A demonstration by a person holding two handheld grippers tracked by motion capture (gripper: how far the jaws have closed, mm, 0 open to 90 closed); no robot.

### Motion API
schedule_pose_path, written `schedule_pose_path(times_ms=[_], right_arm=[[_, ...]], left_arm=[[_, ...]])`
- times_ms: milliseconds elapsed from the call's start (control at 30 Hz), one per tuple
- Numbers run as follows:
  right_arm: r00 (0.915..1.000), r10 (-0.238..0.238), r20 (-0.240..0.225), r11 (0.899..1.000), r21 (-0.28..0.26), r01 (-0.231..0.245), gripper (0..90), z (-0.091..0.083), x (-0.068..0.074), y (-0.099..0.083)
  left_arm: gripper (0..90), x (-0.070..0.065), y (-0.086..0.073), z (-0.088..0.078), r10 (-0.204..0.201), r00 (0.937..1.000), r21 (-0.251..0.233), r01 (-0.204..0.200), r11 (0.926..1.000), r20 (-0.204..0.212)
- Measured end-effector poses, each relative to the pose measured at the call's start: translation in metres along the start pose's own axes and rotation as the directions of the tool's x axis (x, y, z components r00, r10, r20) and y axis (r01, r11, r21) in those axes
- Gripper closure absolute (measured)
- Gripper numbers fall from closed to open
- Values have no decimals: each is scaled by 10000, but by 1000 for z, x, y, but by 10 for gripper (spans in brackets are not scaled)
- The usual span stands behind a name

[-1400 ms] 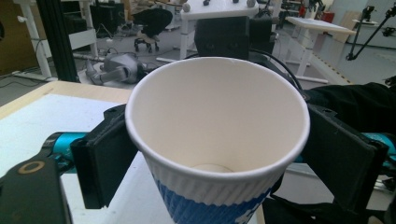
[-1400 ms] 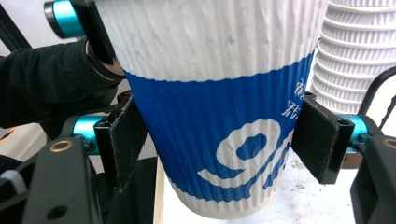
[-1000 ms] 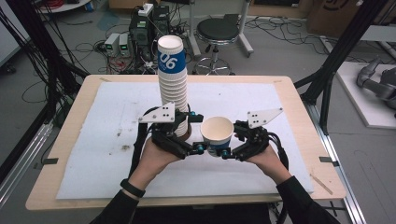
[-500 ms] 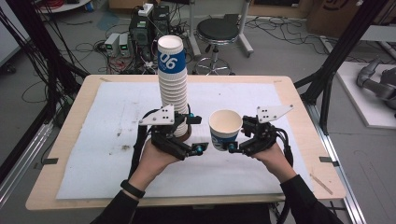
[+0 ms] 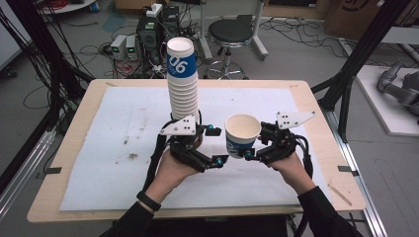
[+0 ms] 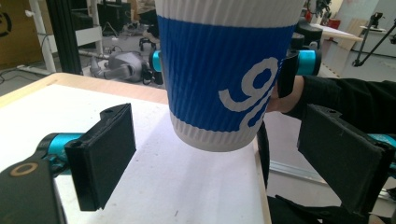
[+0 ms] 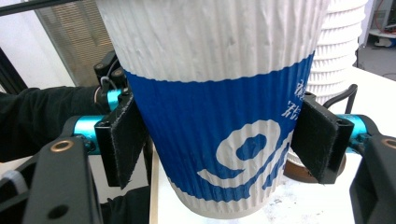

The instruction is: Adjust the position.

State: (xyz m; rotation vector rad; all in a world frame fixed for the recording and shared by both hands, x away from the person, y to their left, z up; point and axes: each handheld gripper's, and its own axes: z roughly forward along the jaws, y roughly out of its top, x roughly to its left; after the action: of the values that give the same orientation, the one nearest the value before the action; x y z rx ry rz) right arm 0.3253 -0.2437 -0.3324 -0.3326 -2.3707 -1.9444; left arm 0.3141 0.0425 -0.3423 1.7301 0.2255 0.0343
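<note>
A tall stack of ribbed white-and-blue paper cups (image 5: 182, 79) stands on the white mat, its base hidden behind my left gripper (image 5: 217, 144). To its right, my right gripper (image 5: 243, 143) is shut on a single cup (image 5: 242, 133), held upright just above the mat. In the right gripper view both pads press the blue band of the single cup (image 7: 219, 116), with the stack (image 7: 341, 46) behind it. In the left gripper view my left gripper (image 6: 224, 163) stands wide open. The single cup (image 6: 224, 70) hangs ahead of its pads (image 6: 100, 158), untouched by them.
The white mat (image 5: 123, 123) covers most of the wooden table (image 5: 316, 118) and carries small brown stains (image 5: 132, 156) at the left. A stool (image 5: 230, 34), cables and electronics boxes stand on the floor beyond the far edge.
The single cup in my right gripper has shifted a little right and up, away from the stack. My left gripper has stayed put.
</note>
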Motion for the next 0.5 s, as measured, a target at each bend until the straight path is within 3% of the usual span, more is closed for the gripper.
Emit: schedule_pose_path(times_ms=[200, 500], right_arm=[[10000, 12, -51, 10000, -5, -12, 254, 2, 2, 0], [9998, 60, -208, 10000, -16, -60, 254, 7, 4, -1]], left_arm=[[115, -1, -6, 10, -92, 10000, 260, 93, 9996, -31], [123, -2, -9, 17, -171, 9998, 232, 170, 9996, 32]])
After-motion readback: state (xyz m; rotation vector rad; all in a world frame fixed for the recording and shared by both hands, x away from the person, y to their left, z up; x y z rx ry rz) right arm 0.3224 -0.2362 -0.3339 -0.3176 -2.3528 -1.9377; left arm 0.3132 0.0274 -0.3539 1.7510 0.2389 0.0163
